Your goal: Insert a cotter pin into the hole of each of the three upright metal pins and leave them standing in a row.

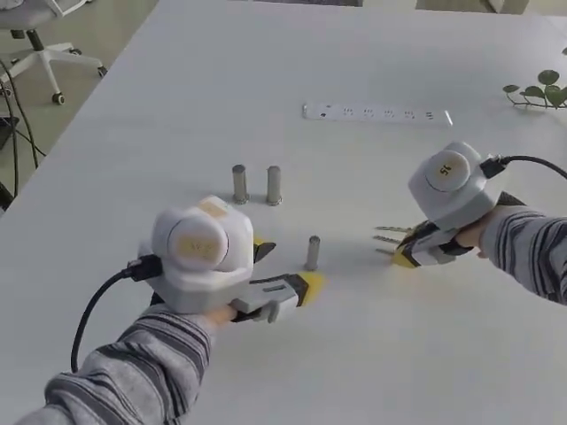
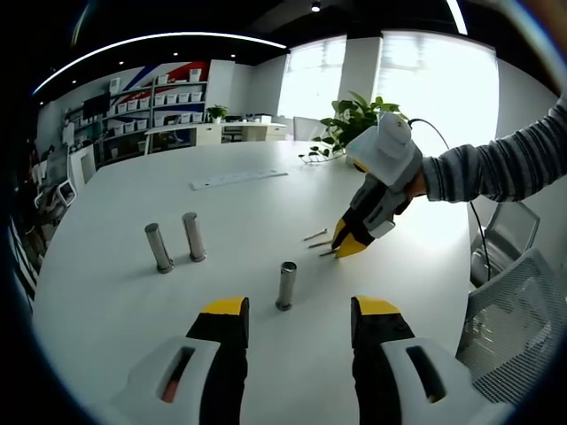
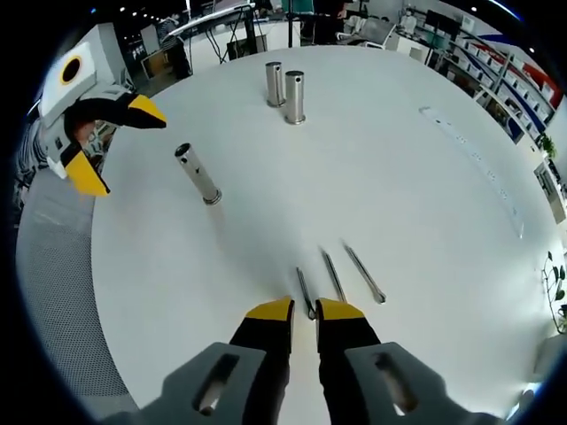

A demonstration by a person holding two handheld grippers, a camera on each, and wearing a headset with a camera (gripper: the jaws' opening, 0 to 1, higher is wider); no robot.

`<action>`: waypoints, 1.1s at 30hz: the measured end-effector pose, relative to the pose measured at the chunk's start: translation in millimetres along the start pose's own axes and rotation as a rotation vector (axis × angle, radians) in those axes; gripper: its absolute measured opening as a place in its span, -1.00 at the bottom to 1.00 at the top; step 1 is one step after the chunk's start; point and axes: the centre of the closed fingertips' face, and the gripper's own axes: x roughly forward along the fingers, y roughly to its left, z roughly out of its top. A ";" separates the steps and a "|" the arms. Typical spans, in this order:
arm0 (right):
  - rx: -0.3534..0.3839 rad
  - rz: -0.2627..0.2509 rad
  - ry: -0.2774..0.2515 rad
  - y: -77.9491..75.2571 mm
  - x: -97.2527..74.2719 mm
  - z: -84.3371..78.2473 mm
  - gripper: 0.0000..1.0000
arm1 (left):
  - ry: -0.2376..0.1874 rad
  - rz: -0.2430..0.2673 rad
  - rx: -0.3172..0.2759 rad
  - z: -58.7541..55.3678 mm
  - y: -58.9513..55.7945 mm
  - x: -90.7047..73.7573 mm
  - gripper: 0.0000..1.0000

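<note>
Holding left gripper (image 2: pixel 299 310) spread-jawed, nearest metal pin (image 2: pixel 285 283) at twelve o'clock, likely to steady it, while pinching one cotter pin (image 3: pixel 304 290) with right gripper (image 3: pixel 306 310), jaws nearly together.

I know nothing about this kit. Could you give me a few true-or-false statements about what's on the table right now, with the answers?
1. Three silver metal cylinders stand upright on the white table. True.
2. The cylinders form one even row. False: two stand side by side, and the third cylinder stands apart from them.
3. The left tongs are clamped on a cylinder. False: their jaws are open, with the third cylinder ahead of them, untouched.
4. Three thin metal cotter pins lie on the table at the right tongs. True.
</note>
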 end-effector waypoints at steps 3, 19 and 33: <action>0.001 -0.002 0.012 0.2 0.2 0.3 -0.92 | 0.002 0.002 0.002 -0.3 1.2 -0.4 -0.13; -0.087 -0.026 0.050 -4.9 3.8 0.0 -1.00 | 0.009 -0.004 0.010 -0.9 4.8 -1.7 -0.23; -0.210 -0.070 -0.112 3.4 -14.4 26.7 -1.00 | 0.007 -0.027 0.036 9.6 4.6 -3.4 -0.34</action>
